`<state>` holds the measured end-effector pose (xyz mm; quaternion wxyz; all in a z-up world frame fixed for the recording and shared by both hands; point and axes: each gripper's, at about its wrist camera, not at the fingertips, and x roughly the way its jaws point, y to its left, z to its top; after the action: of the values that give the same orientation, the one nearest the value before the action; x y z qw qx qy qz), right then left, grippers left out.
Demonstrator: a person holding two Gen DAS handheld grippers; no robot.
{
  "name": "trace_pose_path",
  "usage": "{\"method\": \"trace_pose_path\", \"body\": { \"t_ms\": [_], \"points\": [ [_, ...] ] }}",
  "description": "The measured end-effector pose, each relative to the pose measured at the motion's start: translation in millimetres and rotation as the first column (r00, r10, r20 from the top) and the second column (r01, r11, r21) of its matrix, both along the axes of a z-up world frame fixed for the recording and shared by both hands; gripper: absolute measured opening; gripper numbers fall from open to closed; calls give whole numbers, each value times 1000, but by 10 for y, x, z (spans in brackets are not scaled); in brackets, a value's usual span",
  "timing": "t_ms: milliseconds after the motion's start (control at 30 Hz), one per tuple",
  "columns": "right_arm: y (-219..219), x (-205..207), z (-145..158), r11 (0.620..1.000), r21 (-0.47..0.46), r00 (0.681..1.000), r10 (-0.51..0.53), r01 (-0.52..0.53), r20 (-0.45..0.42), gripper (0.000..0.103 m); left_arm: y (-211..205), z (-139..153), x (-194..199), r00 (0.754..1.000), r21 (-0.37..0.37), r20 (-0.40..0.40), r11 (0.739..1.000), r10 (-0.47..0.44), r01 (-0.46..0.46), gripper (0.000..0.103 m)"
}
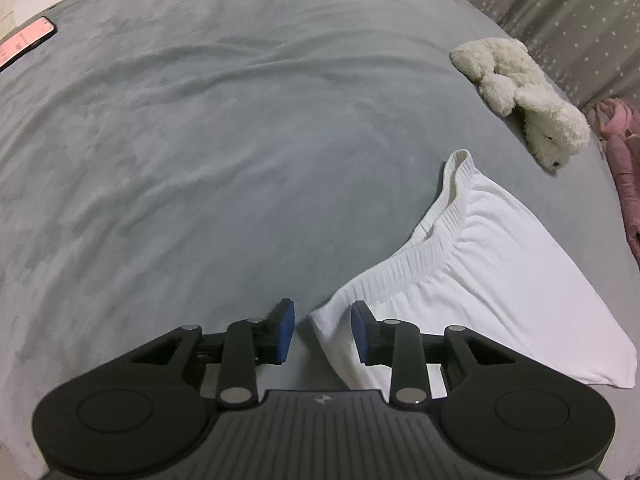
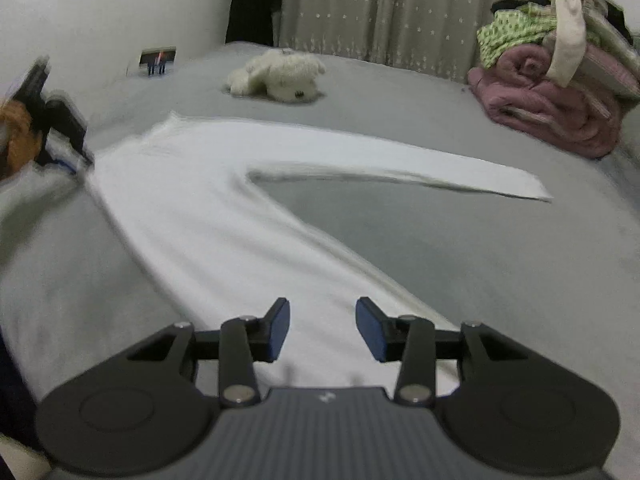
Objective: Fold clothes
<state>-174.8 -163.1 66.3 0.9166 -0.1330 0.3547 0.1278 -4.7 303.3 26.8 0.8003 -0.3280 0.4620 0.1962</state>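
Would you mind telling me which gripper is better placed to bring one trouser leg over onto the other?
Right. The right gripper hovers open over the near leg of the white trousers, with the far leg ahead. The left gripper sits at the waistband corner, away from both legs.

A home bedroom: grey-sheeted bed [image 1: 200,140], plush toy [image 2: 280,74], starred curtains [image 2: 380,12], piled laundry [image 2: 560,68].

White trousers [image 2: 224,216] lie spread on the grey bed [image 2: 480,264]; the right gripper [image 2: 322,328], jaws apart, hovers over the near leg.
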Motion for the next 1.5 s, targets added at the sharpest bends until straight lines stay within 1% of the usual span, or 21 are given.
{"method": "trace_pose_path", "body": {
  "t_ms": [33, 167, 267, 300, 367, 400, 467, 533, 600, 667, 700, 767, 800, 867, 967, 1033, 1133, 1200, 1233, 1300, 1500],
  "points": [
    [-49, -144, -39, 999, -33, 1000, 0, -1, -11, 39, -2, 2, -20, 1000, -7, 1, 1000, 2, -2, 31],
    [-205, -501, -197, 998, -62, 998, -32, 29, -55, 39, 3, -11, -71, 1000, -19, 2, 1000, 20, -20, 31],
    [-354, -678, -315, 991, -93, 992, -105, 99, -63, 38, -1, -14, -90, 1000, -41, 9, 999, 18, -18, 31],
    [-450, -689, -321, 985, -87, 986, -158, 152, -61, 39, -4, -15, -97, 1000, -53, 12, 998, 17, -16, 31],
    [-662, -697, -318, 961, -68, 961, -271, 267, -56, 39, -19, -17, -111, 1000, -74, 17, 997, 14, -13, 31],
    [-796, -705, -305, 940, -45, 938, -341, 339, -56, 39, -34, -18, -115, 1000, -80, 17, 997, 11, -10, 31],
    [-1114, -723, -280, 876, 5, 874, -481, 483, -69, 37, -85, -23, -100, 1000, -71, 15, 997, -1, 2, 31],
    [-1310, -744, -266, 839, -10, 837, -545, 545, -47, 37, -138, -36, -66, 1000, -42, 5, 999, -10, 10, 31],
    [-1395, -737, -233, 842, -36, 842, -540, 539, -18, 37, -187, -47, -30, 1000, -10, -5, 1000, -9, 9, 31],
    [-1488, -672, -193, 852, -21, 852, -524, 523, -24, 37, -237, -46, 1, 1000, 24, -11, 1000, -9, 9, 28],
    [-1529, -639, -188, 851, -12, 850, -526, 526, -26, 37, -253, -41, 10, 1000, 40, -12, 999, -12, 13, 26],
    [-1642, -558, -218, 855, 3, 854, -518, 519, -46, 36, -288, -47, 20, 1000, 84, -24, 996, -17, 19, 15],
    [-1644, -514, -257, 862, 6, 860, -504, 506, -75, 34, -290, -53, 18, 1000, 93, -29, 996, -13, 15, 14],
    [-1693, -408, -339, 865, 6, 859, -498, 502, -119, 20, -288, -51, 10, 1000, 97, -28, 995, -10, 12, 14],
    [-1891, -394, -236, 838, 123, 847, -519, 531, -116, 19, -288, -56, 5, 999, 105, -28, 994, -16, 19, 14],
    [-2047, -361, -150, 807, 189, 829, -547, 559, -116, 25, -305, -65, 19, 999, 116, -31, 993, -18, 22, 14],
    [-2156, -149, -205, 836, 157, 849, -507, 526, -147, 29, -340, -62, 36, 999, 134, -38, 991, -15, 20, 14],
    [-2148, -32, -306, 853, 142, 860, -475, 502, -183, 29, -351, -60, 38, 999, 137, -39, 990, -11, 16, 14],
    [-2116, 3, -332, 868, 122, 871, -459, 482, -173, 29, -356, -58, 38, 999, 138, -39, 990, -9, 14, 14],
    [-2053, 51, -344, 892, 85, 891, -430, 444, -146, 7, -356, -57, 38, 999, 137, -38, 990, -7, 12, 14],
    [-2197, 281, -177, 878, 95, 882, -459, 469, -109, 6, -373, -63, 48, 999, 153, -39, 988, -13, 19, 14]
  ]
}}
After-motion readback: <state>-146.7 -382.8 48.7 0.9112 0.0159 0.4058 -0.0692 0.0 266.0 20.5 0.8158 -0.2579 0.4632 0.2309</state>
